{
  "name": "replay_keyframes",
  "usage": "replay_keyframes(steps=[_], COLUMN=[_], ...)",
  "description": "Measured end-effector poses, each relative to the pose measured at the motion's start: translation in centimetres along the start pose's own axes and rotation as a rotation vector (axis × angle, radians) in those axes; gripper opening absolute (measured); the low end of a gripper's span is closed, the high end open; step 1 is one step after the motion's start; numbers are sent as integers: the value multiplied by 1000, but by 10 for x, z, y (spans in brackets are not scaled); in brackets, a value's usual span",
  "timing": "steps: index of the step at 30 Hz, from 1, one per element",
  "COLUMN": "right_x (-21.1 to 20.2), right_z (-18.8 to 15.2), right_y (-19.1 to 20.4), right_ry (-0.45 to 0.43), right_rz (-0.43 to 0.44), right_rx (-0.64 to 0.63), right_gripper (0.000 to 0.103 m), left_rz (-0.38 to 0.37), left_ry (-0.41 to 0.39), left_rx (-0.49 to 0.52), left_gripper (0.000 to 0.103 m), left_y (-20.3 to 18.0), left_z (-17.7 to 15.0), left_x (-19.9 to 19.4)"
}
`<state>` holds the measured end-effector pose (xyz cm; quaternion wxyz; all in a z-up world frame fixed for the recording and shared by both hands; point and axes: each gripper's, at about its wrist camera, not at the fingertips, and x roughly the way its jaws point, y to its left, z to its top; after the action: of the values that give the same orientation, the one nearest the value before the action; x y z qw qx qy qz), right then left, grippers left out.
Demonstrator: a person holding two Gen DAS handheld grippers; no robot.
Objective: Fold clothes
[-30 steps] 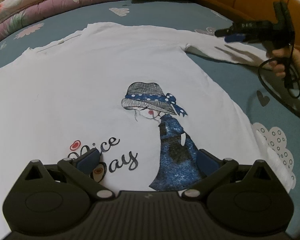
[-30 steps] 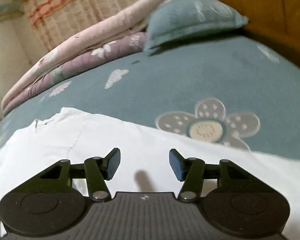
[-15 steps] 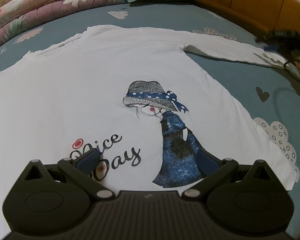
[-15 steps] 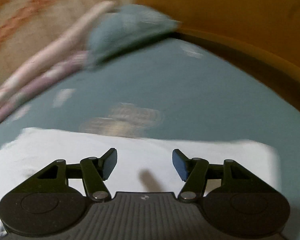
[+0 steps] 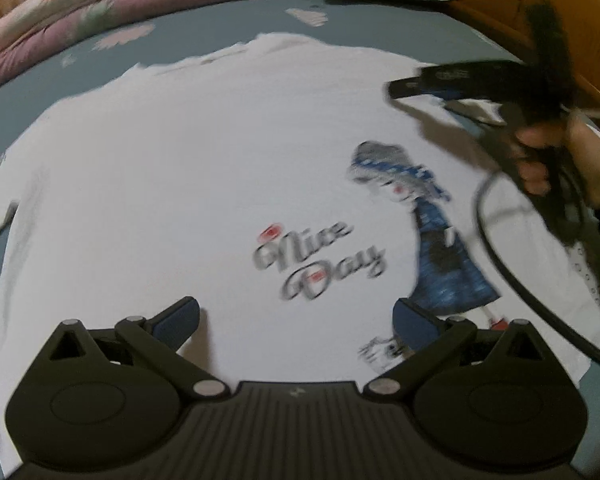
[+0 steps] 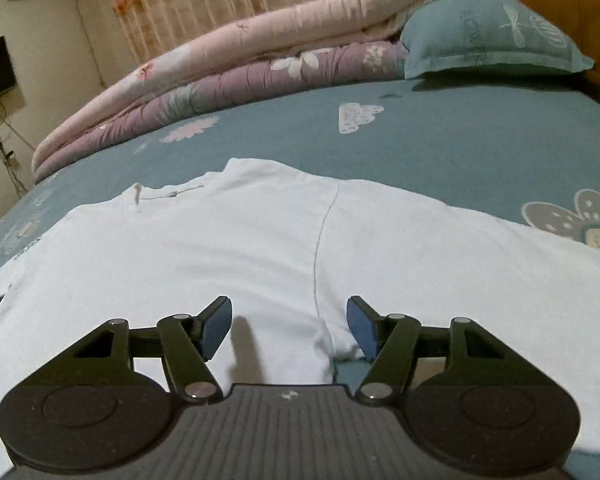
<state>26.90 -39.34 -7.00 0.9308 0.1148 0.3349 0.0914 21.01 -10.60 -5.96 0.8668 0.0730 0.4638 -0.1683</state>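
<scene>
On bed (image 6: pixel 460 148), white shirt (image 5: pixel 180 184) is lying flat (print up); left gripper (image 5: pixel 296 320) and right gripper (image 6: pixel 288 326) are hovering wide, gripping nothing.

Shirt (image 6: pixel 260 248) flat on bed (image 6: pixel 460 140); quilts (image 6: pixel 220 80) behind it; pillow (image 6: pixel 488 36) right of quilts.

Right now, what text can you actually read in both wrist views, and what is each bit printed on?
"Nice Day" in looped script: on the white shirt, beside its printed girl in a hat.
Faint lettering on the teal pillow: too blurred to read.
Small mark on the right gripper seen from the left wrist view: unreadable.
No other text shows.
</scene>
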Motion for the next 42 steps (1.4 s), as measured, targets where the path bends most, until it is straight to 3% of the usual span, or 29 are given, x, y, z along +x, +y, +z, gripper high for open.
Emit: replay_keyframes(steps=[2,6,8,11,12,15,21,25,27,29,32,35,37,42], right_x=[-7,-11,7,55,71,103,145,148,132,118,122,150,166,200], right_z=[5,32,46,56,56,62,101,123,129,127,115,103,104,132], right_y=[-4,-2,6,21,23,31,18,16,26,44,68,77,82,67], right_ry=[29,3,17,103,139,138,149,182,158,176,239,280,225,149], right_rz=[4,-17,-61,-183,-219,-281,-348,-349,-299,-216,-173,-242,-327,-367], right_rx=[21,47,49,33,36,-45,-2,54,89,102,100,88,24,46], right_gripper=[70,77,80,80,85,101,103,103,103,103,103,103,103,103], left_rz=[-1,16,27,36,38,49,45,14,-8,-11,0,-8,-9,-26], left_ry=[-8,-53,-75,-84,-80,-77,-91,-119,-133,-138,-129,-118,-109,-107], left_rx=[-8,1,9,25,26,52,74,41,37,31,21,20,23,23], left_gripper=[102,102,102,102,102,102,102,102,102,102,102,102,102,102], left_y=[8,16,19,26,31,45,67,76,81,85,93,99,103,107], left_z=[-4,-8,-9,-11,-11,-11,-14,-26,-33,-38,-41,-44,-46,-49], left_x=[0,-7,-11,-11,-12,-16,-23,-33,-37,-38,-34,-31,-29,-26])
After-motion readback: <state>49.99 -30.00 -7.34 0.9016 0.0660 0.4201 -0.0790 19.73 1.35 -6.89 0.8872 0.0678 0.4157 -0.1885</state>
